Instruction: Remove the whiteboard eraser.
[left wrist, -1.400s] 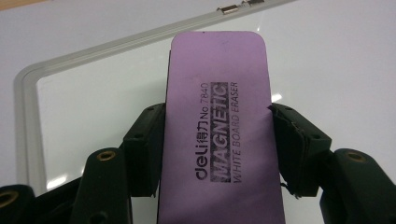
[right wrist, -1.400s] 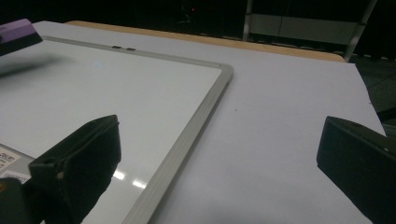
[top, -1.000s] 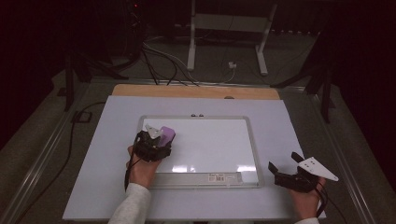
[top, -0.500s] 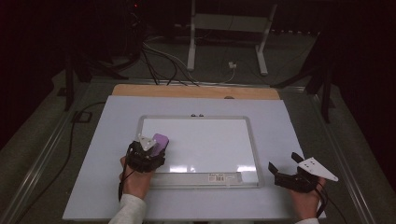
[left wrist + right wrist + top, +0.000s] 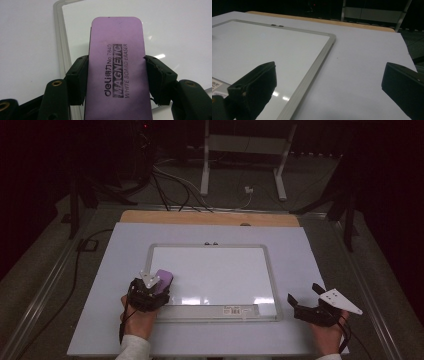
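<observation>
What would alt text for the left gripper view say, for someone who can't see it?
A purple eraser, printed "MAGNETIC WHITE BOARD ERASER", is clamped between the two black jaws of the left gripper. Beneath it lies a whiteboard with a grey frame, its corner at upper left, resting on a pale table.

The eraser point(image 5: 117, 67) had a matt purple back, smooth, with black print. The whiteboard point(image 5: 215, 270) was glossy white and caught glints of light; its frame point(image 5: 312, 72) looked like dull silver metal. Under it lay a matt white sheet point(image 5: 300, 250), paper-like, over a table point(image 5: 210, 217) with a pale wooden edge. The left gripper point(image 5: 115, 82) looked like matt black plastic.
</observation>
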`<state>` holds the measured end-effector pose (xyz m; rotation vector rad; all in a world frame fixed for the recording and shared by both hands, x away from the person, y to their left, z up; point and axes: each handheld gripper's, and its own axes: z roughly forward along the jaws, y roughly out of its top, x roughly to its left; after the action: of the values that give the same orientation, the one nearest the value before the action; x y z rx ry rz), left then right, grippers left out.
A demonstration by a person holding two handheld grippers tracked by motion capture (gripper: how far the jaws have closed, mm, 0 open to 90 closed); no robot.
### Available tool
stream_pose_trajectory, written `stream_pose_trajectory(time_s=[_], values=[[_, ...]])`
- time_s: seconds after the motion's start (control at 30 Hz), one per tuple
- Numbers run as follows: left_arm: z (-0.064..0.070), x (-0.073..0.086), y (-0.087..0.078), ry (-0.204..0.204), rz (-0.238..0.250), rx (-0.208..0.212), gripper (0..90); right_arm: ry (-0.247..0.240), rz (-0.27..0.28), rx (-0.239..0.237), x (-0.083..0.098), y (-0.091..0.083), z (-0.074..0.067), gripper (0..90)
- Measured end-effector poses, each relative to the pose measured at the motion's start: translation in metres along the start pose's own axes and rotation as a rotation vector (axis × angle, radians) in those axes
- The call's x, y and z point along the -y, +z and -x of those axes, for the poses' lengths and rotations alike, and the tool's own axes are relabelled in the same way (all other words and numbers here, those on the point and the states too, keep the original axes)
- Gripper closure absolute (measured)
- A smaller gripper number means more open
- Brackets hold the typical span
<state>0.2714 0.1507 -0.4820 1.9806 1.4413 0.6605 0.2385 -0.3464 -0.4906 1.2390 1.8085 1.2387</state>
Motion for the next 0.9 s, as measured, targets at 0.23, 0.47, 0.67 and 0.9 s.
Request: stream_pose_trajectory(time_s=[0.23, 0.47, 0.67, 0.9], values=[[-0.003, 0.006, 0.0, -0.012, -0.021, -0.013, 41.6, 0.0, -0.003, 0.0, 0.0, 0.0, 0.0, 0.3], [-0.004, 0.009, 0.0, -0.019, -0.031, -0.02, 41.6, 0.001, -0.003, 0.001, 0.0, 0.0, 0.0, 0.4], [-0.005, 0.012, 0.0, -0.023, -0.037, -0.021, 41.6, 0.0, -0.001, 0.001, 0.0, 0.0, 0.0, 0.3], [-0.007, 0.016, -0.001, -0.024, -0.041, -0.026, 41.6, 0.001, -0.003, 0.002, 0.0, 0.0, 0.0, 0.3]])
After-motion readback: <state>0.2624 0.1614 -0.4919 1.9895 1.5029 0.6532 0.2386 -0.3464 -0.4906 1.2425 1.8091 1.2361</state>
